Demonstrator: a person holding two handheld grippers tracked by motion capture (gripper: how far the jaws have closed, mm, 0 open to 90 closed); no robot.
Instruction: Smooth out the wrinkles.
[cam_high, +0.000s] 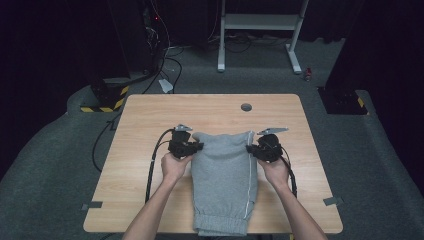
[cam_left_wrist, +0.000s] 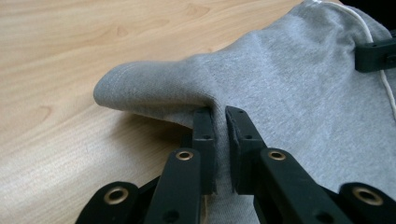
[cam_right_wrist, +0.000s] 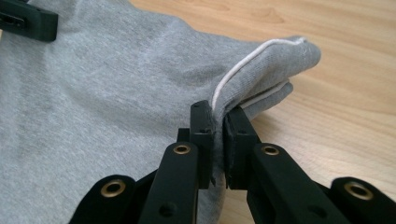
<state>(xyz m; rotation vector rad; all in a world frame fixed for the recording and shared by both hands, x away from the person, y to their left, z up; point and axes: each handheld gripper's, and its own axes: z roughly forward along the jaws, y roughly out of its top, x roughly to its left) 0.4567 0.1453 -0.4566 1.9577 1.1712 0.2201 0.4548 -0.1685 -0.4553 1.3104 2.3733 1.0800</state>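
- On the table (cam_high: 150, 115), grey sweatpants (cam_high: 222, 170) are pinched at both far corners by left gripper (cam_high: 196, 148) and right gripper (cam_high: 252, 149).
- Fold step judged underway; an even lift towards the cuffs is called for next.

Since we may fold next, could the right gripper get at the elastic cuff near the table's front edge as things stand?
Probably not yet: the right gripper is shut on the grey sweatpants; nothing blocks the cuff.

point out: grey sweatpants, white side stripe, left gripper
grey sweatpants (cam_high: 222, 172): high view, middle of the folded fabric.
white side stripe (cam_right_wrist: 238, 70): right gripper view, along the fold.
left gripper (cam_left_wrist: 220, 122): left gripper view, jaws pinching the fabric edge.
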